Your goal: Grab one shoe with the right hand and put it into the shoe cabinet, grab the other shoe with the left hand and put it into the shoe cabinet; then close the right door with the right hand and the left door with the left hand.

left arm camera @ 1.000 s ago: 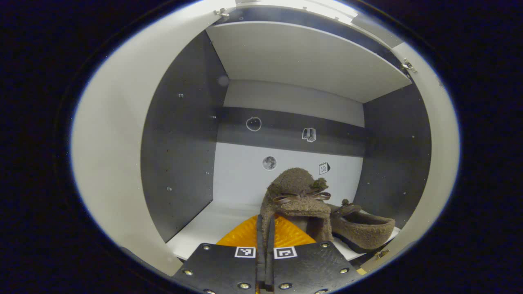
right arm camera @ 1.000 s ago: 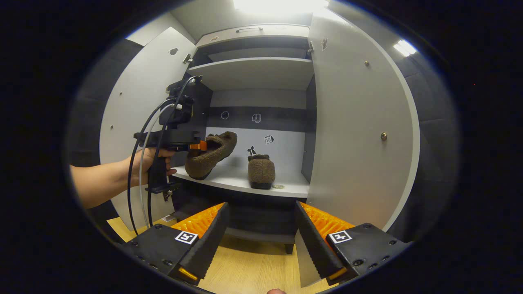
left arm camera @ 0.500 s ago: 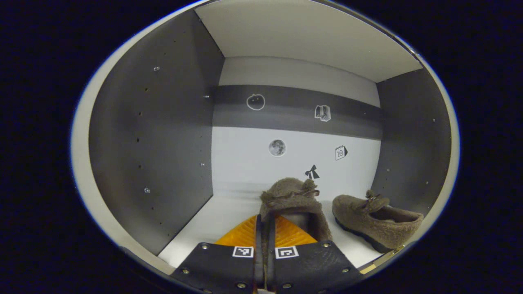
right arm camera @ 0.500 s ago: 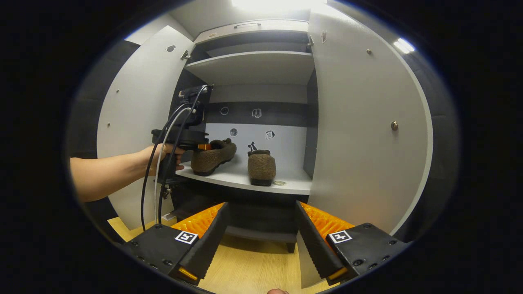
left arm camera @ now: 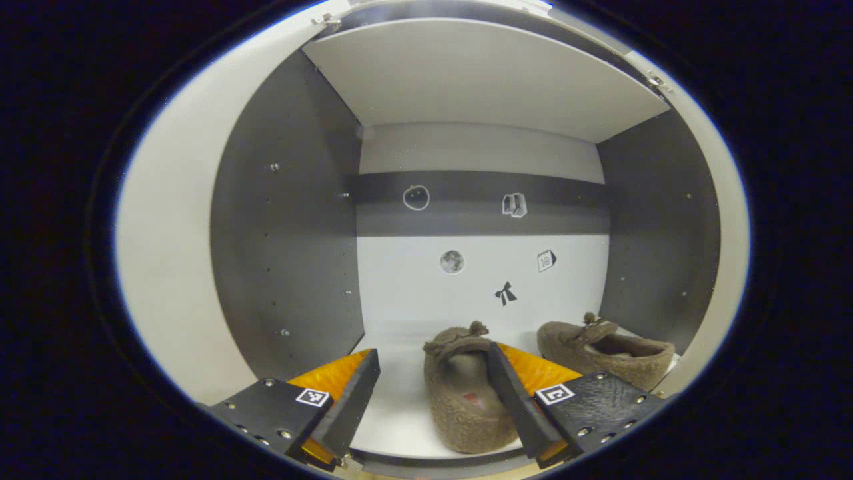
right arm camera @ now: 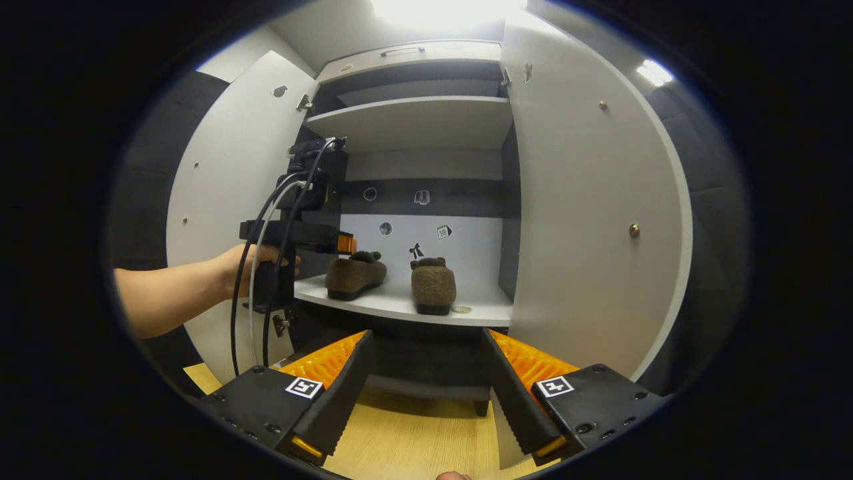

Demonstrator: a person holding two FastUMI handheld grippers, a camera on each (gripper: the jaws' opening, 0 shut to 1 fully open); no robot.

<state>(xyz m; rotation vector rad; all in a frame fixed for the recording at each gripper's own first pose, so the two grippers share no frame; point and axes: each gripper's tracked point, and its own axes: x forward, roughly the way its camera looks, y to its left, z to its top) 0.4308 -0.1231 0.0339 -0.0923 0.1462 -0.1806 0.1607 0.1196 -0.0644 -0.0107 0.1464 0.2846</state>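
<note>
Left gripper (left arm camera: 433,400) has let go, fingers now spread wide; the brown shoe (left arm camera: 466,390) sits on the shelf (left arm camera: 393,417) beside its mate (left arm camera: 610,353).

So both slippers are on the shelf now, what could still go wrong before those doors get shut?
The left gripper is open with the left slipper lying between its fingers, so drawing back carelessly could drag it off the shelf. That slipper sits near the shelf's front edge, so the left door might nudge it when swung shut. The right slipper also sits close to the front edge, where the right door could catch it.
</note>
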